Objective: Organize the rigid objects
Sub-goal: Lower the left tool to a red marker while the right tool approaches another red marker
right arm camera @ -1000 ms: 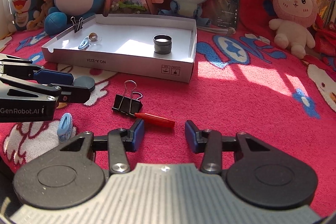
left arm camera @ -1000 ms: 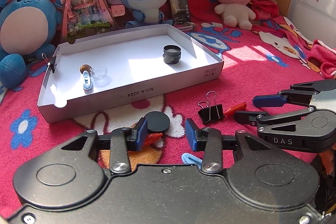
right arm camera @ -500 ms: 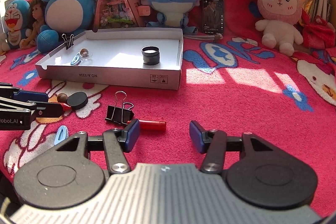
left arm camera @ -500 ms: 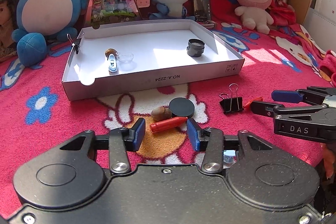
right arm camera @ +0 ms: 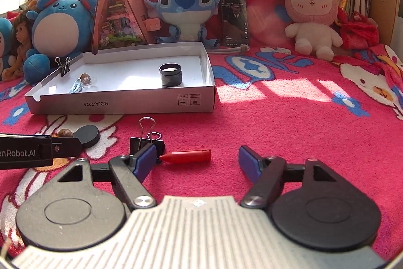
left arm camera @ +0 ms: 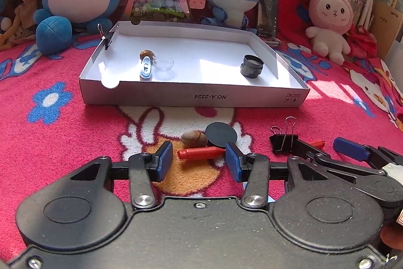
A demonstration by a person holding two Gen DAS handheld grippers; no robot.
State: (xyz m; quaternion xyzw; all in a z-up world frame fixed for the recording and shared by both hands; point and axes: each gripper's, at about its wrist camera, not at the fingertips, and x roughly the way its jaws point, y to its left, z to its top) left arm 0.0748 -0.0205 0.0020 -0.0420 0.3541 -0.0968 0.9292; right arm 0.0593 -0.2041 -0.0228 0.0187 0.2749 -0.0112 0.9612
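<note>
On the red blanket a red crayon-like stick [left arm camera: 199, 153] lies between the pads of my left gripper [left arm camera: 199, 160], whose jaws are opening without pressing on it. Just beyond it sit a brown nut [left arm camera: 194, 139] and a black round cap [left arm camera: 221, 134]. A second red stick [right arm camera: 186, 156] lies between the widening jaws of my right gripper [right arm camera: 196, 161], untouched. A black binder clip [right arm camera: 147, 140] stands by its left finger. The white box [left arm camera: 194, 98] farther back holds a black lens [left arm camera: 252, 66], a blue clip [left arm camera: 146, 67] and a clear dish [left arm camera: 163, 64].
Plush toys, a doll, a triangular display case [right arm camera: 115, 14] and a phone [right arm camera: 234, 20] line the back behind the box. Another binder clip [left arm camera: 107, 35] grips the box's left wall. The left gripper [right arm camera: 40, 150] reaches in from the right wrist view's left edge.
Both hands have rolled, so each view now sits level. The right jaws have spread much wider around the red stick. The left jaws have widened a little, with the other red stick between them.
</note>
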